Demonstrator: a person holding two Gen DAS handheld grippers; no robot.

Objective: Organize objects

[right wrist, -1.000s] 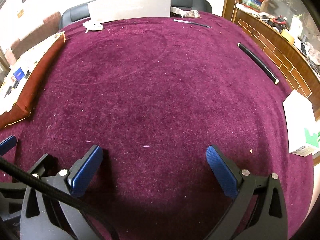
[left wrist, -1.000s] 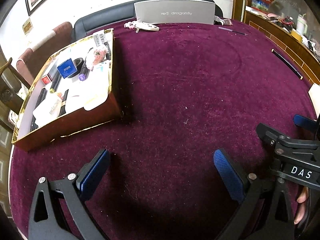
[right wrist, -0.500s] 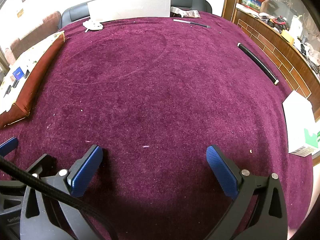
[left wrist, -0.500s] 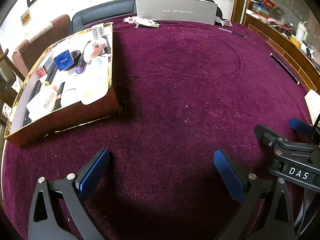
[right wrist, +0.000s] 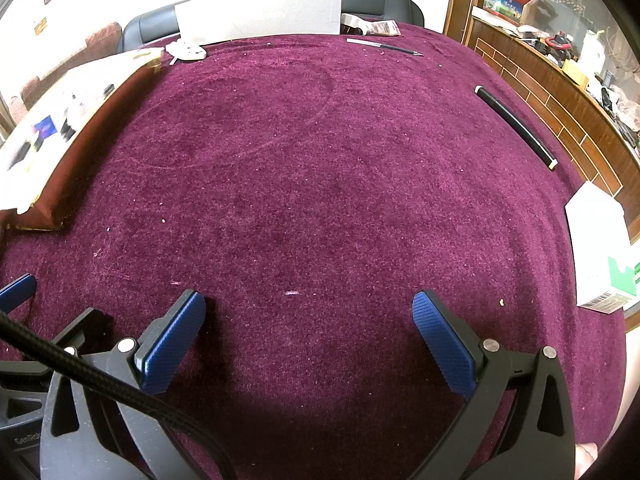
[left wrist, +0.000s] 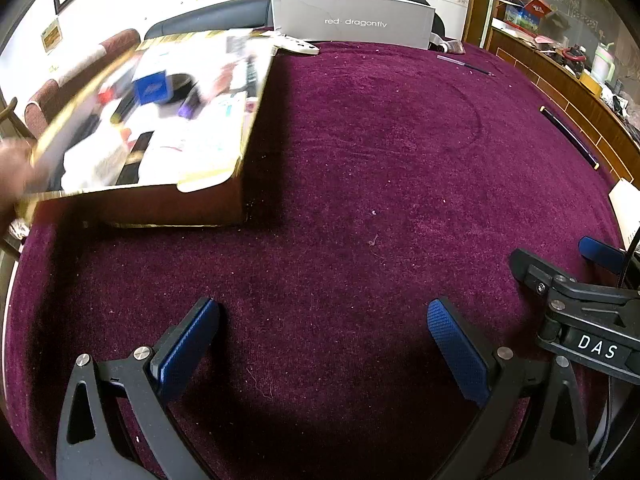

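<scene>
While both grippers hang over the purple table (left wrist: 360, 184) with jaws apart and empty, the left gripper (left wrist: 323, 344) and right gripper (right wrist: 308, 336) sit side by side. Blurred, a gold-edged box (left wrist: 160, 204) of small items rests at the table's left; a hand (left wrist: 12, 176) touches its corner.
</scene>
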